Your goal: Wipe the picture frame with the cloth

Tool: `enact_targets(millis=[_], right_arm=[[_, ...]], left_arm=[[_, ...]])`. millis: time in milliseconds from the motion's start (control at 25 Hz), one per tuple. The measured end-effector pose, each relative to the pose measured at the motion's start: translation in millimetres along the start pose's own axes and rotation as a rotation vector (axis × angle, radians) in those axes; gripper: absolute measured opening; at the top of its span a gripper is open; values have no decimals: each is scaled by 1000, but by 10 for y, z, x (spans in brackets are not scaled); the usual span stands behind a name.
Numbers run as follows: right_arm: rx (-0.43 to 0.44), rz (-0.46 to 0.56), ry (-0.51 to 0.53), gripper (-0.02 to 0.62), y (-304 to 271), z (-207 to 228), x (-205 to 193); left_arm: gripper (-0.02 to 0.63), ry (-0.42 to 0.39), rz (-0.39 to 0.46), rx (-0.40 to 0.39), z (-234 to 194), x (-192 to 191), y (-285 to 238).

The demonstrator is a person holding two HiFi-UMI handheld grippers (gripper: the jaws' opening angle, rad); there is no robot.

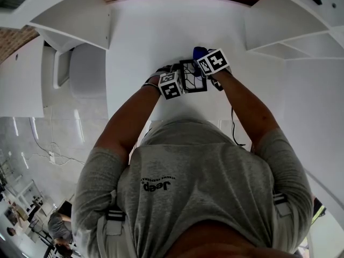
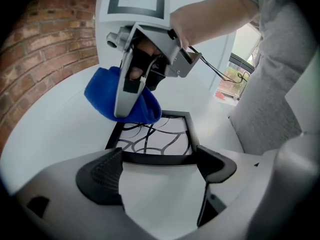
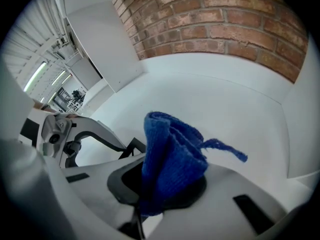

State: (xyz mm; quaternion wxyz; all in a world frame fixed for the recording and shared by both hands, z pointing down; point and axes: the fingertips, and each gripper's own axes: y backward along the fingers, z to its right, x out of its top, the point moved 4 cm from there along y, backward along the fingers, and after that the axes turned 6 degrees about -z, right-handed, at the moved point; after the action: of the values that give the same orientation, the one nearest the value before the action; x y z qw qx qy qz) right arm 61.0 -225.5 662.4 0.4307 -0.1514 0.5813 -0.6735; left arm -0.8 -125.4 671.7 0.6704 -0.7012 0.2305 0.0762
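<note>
Left gripper clamps the near short edge of the picture frame. The frame lies, apparently flat, on the bench, its long axis pointing away from that gripper. Right gripper is closed on the blue cloth, which sits over the frame's far-left corner.

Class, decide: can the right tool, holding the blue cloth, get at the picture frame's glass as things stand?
Probably yes. The right tool, shut on the cloth, is at the far corner of the picture frame, nothing between; the left tool holds only its near edge.
</note>
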Motion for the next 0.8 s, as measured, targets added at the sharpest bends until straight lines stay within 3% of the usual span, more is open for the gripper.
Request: enact_targets(millis=[600, 800], right_arm=[[48, -92, 32, 55, 60, -470, -689], [84, -120, 14, 55, 117, -625, -946]], left_arm=[[456, -4, -6, 36, -60, 14, 28], [456, 2, -18, -1, -6, -29, -20]])
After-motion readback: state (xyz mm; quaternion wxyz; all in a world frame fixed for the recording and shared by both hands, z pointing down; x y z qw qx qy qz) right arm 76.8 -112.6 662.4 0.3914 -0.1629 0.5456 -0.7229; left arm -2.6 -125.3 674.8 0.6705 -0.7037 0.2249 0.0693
